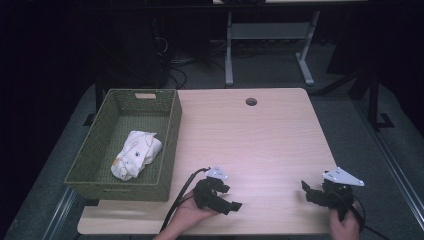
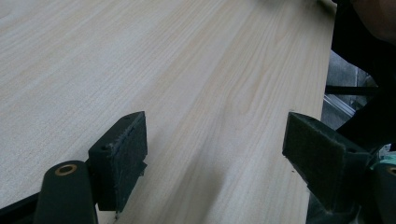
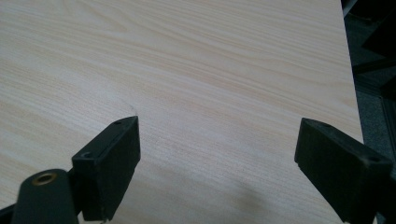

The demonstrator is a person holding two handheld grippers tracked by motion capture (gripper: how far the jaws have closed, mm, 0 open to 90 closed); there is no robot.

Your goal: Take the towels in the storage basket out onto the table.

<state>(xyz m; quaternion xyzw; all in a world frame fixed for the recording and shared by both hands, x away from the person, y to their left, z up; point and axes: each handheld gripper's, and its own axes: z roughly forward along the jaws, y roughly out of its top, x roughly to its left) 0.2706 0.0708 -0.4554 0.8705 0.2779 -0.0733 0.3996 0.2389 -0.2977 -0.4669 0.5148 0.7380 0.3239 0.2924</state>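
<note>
A green woven basket (image 1: pixel 170 131) stands at the table's left side, and a crumpled white cloth (image 1: pixel 136 154) with small printed marks lies inside it. My left gripper (image 1: pixel 235 202) rests low over the front of the light wooden table (image 1: pixel 250 145), held in a hand, pointing right. Its jaws stand wide apart in the left gripper view (image 2: pixel 212 154), with bare wood between them. My right gripper (image 1: pixel 306 191) hovers near the front right corner, pointing left. It too is open (image 3: pixel 217 158), with nothing between its pads.
A round cable hole (image 1: pixel 251 102) sits near the table's far edge. Beyond the table are the white legs of another desk (image 1: pixel 229 55) and loose cables on the floor. The table's right edge runs close beside the right gripper.
</note>
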